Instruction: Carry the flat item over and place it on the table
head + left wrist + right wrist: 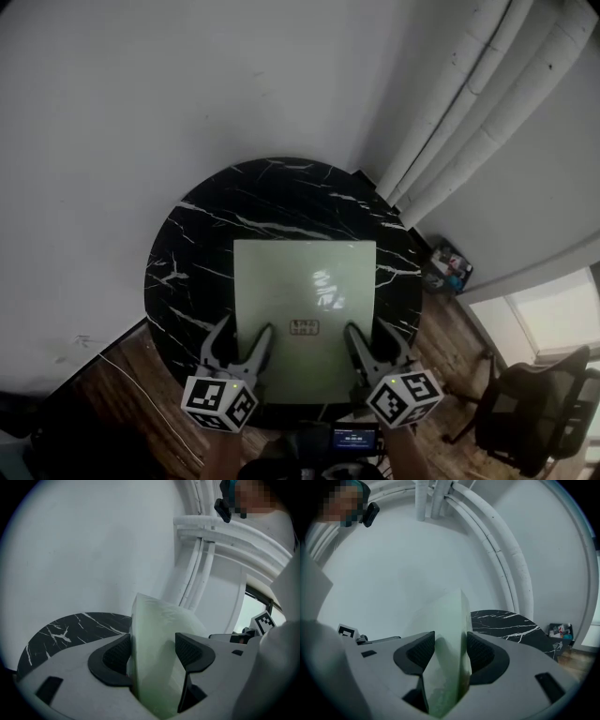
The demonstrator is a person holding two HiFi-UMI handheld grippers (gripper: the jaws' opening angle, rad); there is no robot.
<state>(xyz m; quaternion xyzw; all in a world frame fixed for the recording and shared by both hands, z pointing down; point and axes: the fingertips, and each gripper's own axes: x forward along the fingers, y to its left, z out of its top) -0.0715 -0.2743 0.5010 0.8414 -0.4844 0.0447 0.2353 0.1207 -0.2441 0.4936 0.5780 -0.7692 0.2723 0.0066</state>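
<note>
Left gripper (246, 339) and right gripper (373, 339) clamped a pale green square board (305, 281) (near edge) over a round black marble table (202, 220).

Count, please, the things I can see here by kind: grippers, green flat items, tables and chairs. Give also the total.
grippers: 2 (left gripper, right gripper)
pale green flat board: 1
black marble table: 1
office chair: 1
Total: 5

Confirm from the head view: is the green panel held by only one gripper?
No, the left gripper and the right gripper each clamp the near edge of the pale green panel.
</note>
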